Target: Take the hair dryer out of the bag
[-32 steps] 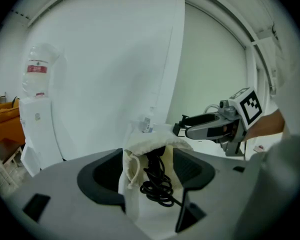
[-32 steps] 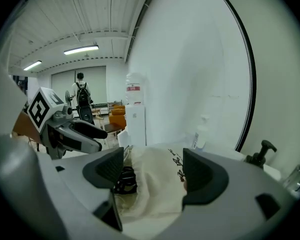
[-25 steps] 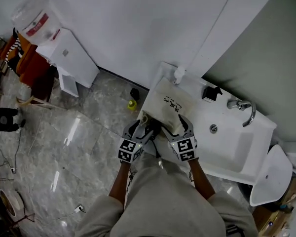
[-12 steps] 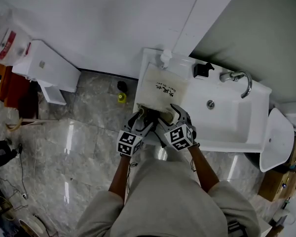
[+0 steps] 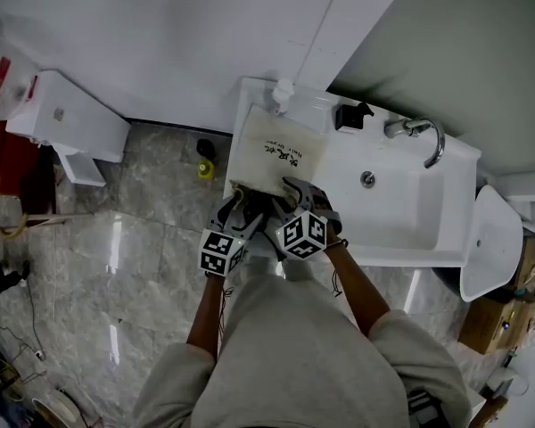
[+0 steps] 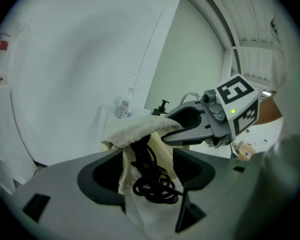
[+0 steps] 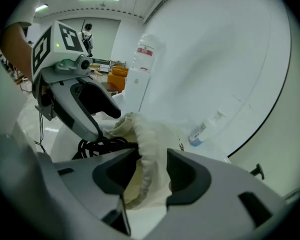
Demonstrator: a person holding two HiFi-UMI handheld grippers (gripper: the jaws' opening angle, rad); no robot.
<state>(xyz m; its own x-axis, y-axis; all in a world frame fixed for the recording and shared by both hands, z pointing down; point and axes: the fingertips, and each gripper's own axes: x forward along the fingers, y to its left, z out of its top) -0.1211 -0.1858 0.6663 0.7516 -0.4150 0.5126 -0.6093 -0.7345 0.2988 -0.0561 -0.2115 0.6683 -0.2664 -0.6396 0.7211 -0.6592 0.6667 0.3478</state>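
A cream drawstring bag (image 5: 276, 154) lies on the white counter left of the basin, its mouth toward me. Both grippers are at that mouth. In the left gripper view, the bag's cloth (image 6: 140, 129) and a coil of black cord (image 6: 152, 181) sit between the jaws of my left gripper (image 6: 150, 171); whether they press on them is not clear. The bag's gathered rim (image 7: 145, 139) stands between the closing jaws of my right gripper (image 7: 154, 171), which do not clamp it. The hair dryer's body is hidden. In the head view, left gripper (image 5: 236, 205) and right gripper (image 5: 290, 190) are side by side.
The white basin (image 5: 401, 212) with a chrome faucet (image 5: 419, 132) lies right of the bag. A black pump dispenser (image 5: 348, 116) and a small white bottle (image 5: 283, 94) stand at the counter's back. A yellow object (image 5: 205, 168) is on the marble floor; a white cabinet (image 5: 62, 119) stands left.
Both grippers have sunk closer onto the bag's mouth. The right gripper has rolled, so its marker cube faces differently.
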